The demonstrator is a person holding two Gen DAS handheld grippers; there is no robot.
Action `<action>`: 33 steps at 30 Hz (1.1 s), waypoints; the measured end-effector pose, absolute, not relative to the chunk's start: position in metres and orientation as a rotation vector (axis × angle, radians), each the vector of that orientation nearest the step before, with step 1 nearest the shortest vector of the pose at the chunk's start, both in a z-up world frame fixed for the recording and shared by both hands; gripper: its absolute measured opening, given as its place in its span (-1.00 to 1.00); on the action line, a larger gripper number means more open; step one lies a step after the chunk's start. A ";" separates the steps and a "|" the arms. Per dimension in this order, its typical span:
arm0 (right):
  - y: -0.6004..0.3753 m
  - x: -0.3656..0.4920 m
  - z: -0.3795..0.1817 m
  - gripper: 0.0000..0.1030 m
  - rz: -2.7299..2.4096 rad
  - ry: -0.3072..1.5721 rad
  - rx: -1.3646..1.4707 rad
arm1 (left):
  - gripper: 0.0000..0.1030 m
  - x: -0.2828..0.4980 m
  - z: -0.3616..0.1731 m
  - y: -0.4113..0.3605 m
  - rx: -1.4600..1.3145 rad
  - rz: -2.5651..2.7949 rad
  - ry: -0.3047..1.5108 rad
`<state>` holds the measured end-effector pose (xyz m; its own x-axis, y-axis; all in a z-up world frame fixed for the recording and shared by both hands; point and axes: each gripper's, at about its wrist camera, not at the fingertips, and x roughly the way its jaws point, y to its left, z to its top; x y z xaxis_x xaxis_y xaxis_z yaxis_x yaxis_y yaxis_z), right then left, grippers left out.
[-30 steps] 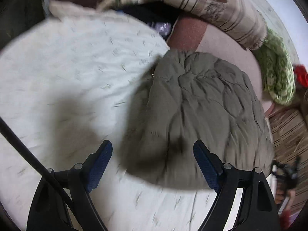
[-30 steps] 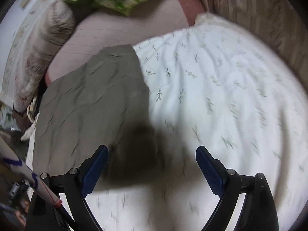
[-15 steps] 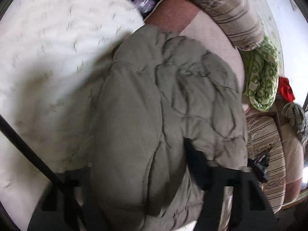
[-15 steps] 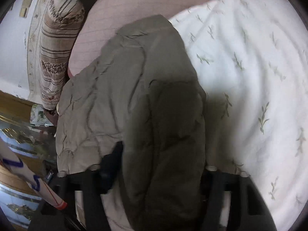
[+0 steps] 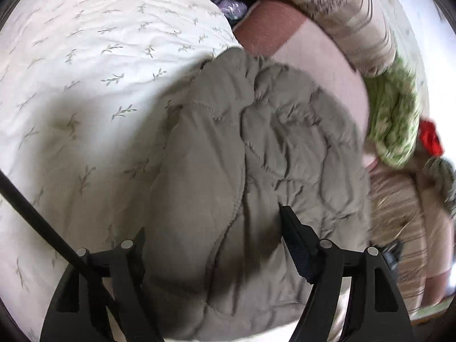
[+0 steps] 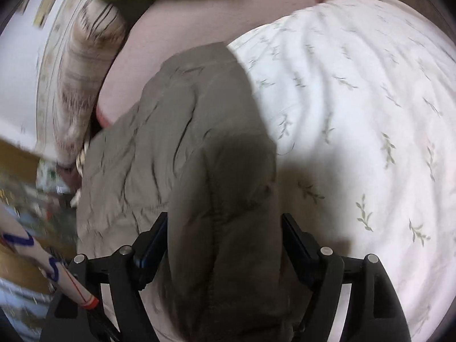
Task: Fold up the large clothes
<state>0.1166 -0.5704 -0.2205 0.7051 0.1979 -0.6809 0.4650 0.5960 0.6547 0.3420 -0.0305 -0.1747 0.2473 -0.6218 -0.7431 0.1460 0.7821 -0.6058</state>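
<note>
Both grippers' fingers (image 5: 293, 242) (image 6: 296, 242) clamp thick folds of the puffy, quilted olive jacket (image 5: 256, 154) (image 6: 199, 131).

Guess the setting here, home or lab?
Most likely a home bedroom: the olive quilted jacket lies on a bed with a leaf-print sheet, beside a striped bolster and a green patterned blanket.

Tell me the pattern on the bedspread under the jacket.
The bedspread is white with small scattered green leaf sprigs, clearest in the right wrist view.
</note>
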 end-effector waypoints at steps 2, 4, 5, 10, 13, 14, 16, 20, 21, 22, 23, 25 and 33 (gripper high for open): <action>-0.573 0.103 -0.204 0.57 -0.230 0.760 0.909 | 0.44 0.333 -0.159 -0.025 -0.453 -0.552 1.180; -0.574 0.091 -0.191 0.58 -0.268 0.740 0.875 | 0.44 0.322 -0.143 -0.015 -0.430 -0.532 1.140; -0.572 0.082 -0.181 0.58 -0.303 0.733 0.839 | 0.45 0.315 -0.134 -0.009 -0.410 -0.513 1.116; -0.543 0.059 -0.142 0.58 -0.377 0.726 0.660 | 0.45 0.272 -0.094 0.006 -0.211 -0.331 0.957; -0.500 0.053 -0.129 0.58 -0.375 0.721 0.549 | 0.45 0.239 -0.066 0.008 -0.075 -0.166 0.800; -0.488 0.048 -0.130 0.58 -0.371 0.722 0.519 | 0.45 0.226 -0.058 0.011 -0.044 -0.120 0.741; -0.458 0.056 -0.133 0.58 -0.352 0.732 0.470 | 0.45 0.203 -0.043 0.013 -0.028 -0.057 0.646; -0.423 0.088 -0.158 0.58 -0.324 0.824 0.420 | 0.72 0.172 -0.024 0.014 -0.043 -0.003 0.535; -0.420 0.098 -0.165 0.59 -0.337 0.845 0.411 | 0.72 0.167 -0.021 0.013 -0.044 0.003 0.532; -0.417 0.105 -0.172 0.61 -0.362 0.859 0.390 | 0.72 0.163 -0.017 0.014 -0.045 0.004 0.532; -0.414 0.110 -0.175 0.61 -0.388 0.867 0.357 | 0.72 0.158 -0.013 0.014 -0.045 0.000 0.533; -0.408 0.107 -0.168 0.61 -0.405 0.854 0.339 | 0.72 0.145 -0.007 0.013 -0.041 -0.009 0.514; -0.338 0.043 -0.134 0.61 -0.353 0.798 0.314 | 0.86 0.089 0.006 0.010 -0.086 -0.128 0.470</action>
